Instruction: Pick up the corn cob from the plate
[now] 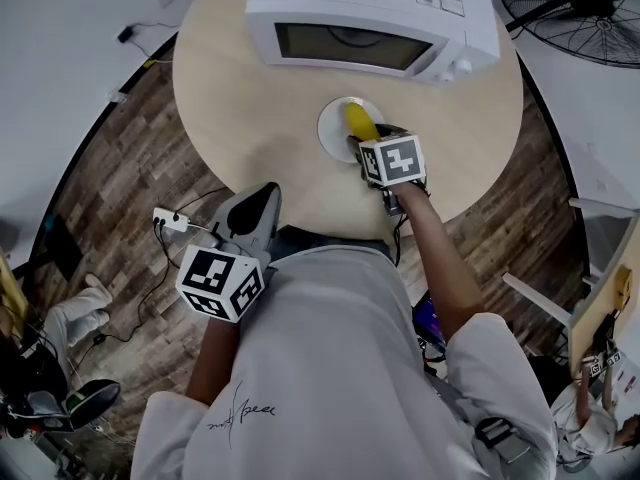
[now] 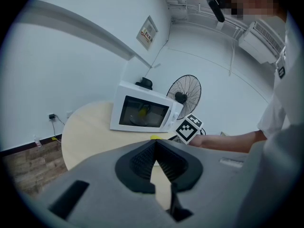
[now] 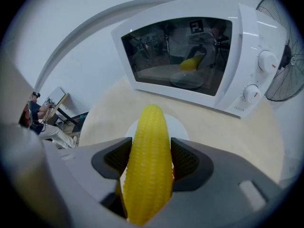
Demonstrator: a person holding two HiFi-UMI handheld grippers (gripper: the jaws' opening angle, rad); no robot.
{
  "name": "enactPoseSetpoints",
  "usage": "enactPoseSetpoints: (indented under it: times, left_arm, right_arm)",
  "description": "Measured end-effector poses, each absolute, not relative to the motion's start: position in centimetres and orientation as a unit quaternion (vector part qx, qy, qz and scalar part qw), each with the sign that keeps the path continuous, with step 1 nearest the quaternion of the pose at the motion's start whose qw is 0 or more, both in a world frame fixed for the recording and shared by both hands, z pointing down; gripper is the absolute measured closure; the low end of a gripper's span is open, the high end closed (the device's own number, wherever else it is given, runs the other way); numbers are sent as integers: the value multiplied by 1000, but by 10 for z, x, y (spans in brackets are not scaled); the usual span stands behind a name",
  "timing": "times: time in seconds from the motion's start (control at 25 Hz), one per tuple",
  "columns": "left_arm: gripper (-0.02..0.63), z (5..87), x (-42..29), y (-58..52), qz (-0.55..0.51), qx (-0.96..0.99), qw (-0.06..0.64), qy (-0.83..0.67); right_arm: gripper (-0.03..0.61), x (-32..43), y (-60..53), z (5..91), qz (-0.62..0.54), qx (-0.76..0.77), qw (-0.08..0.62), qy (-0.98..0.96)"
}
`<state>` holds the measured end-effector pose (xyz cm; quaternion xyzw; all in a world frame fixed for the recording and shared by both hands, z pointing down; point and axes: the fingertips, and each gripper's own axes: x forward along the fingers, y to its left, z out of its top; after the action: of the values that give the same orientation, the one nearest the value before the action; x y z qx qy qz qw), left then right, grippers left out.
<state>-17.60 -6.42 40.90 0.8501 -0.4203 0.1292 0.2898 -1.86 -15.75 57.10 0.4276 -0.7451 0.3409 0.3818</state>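
Yellow corn cob [image 3: 148,170] fills the near view, clamped between both jaws of the right tool [image 3: 151,146], with its pointed end toward the microwave [image 3: 190,51]. Under the tip is the white plate [image 3: 179,125] on the round desk [image 3: 228,137]; whether the cob touches the plate, I cannot tell. Behind the plate stands the microwave with its door closed, and a fan [image 3: 285,70] is to the right of it. Left tool [image 2: 155,144] has its jaws closed together with nothing between them; it hangs at the desk edge, close to the person's body.
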Motion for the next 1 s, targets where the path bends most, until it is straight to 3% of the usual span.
enactPoseSetpoints:
  times: [1.0]
  left_arm:
    - [615,403,-169,-68,120,856,286,-413]
  right_arm:
    - [308,-1,-138,528,338,450,332,-757]
